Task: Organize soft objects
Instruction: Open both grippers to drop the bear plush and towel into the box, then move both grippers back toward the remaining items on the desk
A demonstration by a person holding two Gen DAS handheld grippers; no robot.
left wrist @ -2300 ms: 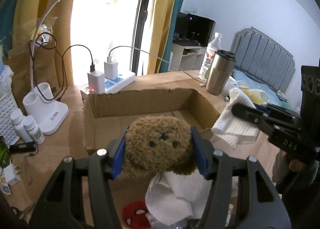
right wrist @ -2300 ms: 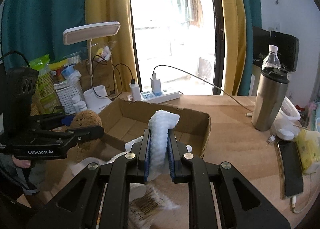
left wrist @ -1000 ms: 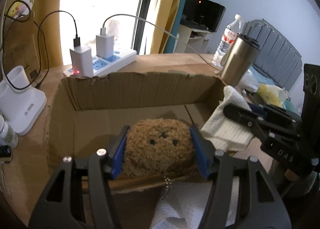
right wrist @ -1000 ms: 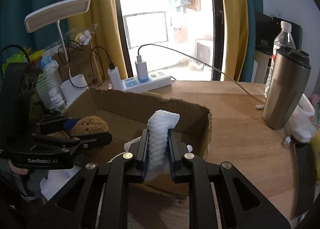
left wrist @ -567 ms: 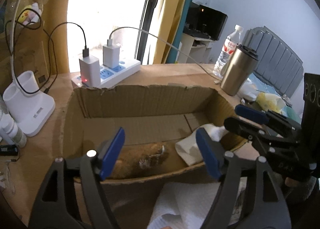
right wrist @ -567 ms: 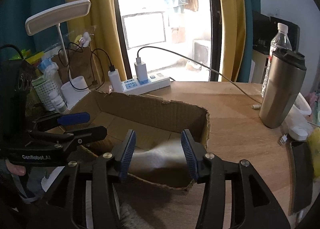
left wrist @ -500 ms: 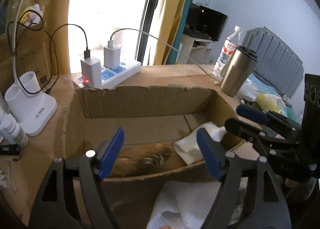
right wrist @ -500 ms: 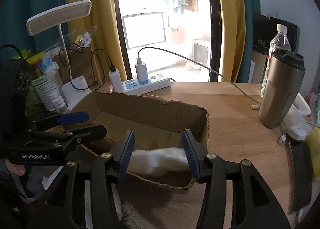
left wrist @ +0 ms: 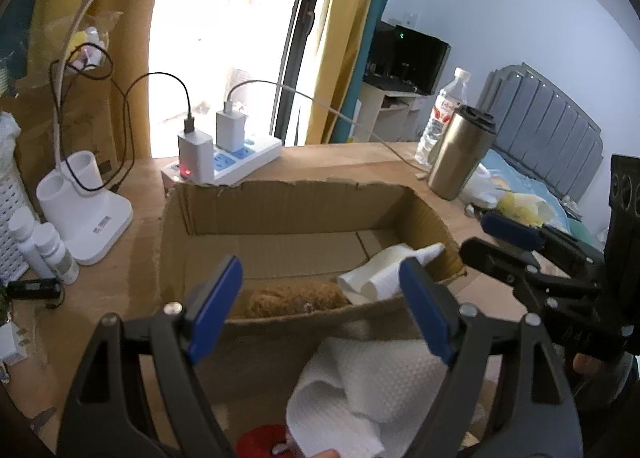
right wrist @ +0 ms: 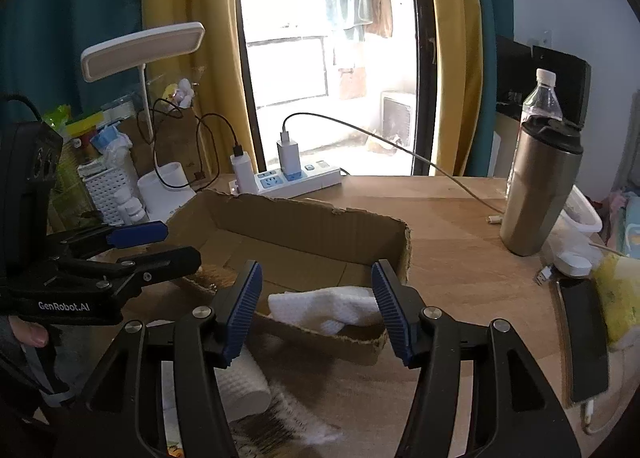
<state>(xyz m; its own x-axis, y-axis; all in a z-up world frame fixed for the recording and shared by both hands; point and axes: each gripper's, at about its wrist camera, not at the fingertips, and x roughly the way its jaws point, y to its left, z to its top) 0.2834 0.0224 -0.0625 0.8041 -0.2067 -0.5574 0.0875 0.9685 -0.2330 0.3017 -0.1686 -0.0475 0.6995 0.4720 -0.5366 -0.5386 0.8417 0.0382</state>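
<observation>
An open cardboard box (left wrist: 280,194) sits on the wooden desk. A brown plush toy (left wrist: 296,298) lies inside against its near wall, with a folded white towel (left wrist: 384,274) beside it. My left gripper (left wrist: 319,264) hovers above the near wall. Its jaws are opening, with nothing between them. In the right wrist view the white towel (right wrist: 324,308) lies in the box (right wrist: 304,222) below my right gripper (right wrist: 317,268). Those jaws are opening too, and its pads are off the towel. The left gripper (right wrist: 176,242) shows at the left there, above the plush (right wrist: 218,276).
More white cloth (left wrist: 380,386) and a red item (left wrist: 260,442) lie in front of the box; a rolled towel (right wrist: 240,382) too. Behind are a power strip (left wrist: 224,162) and a lamp base (left wrist: 84,210). At the right are a steel tumbler (right wrist: 536,186) and a phone (right wrist: 584,334).
Both grippers have opened. The plush dropped from the left one and the towel from the right one into the box. Both grippers have drawn back and risen a little.
</observation>
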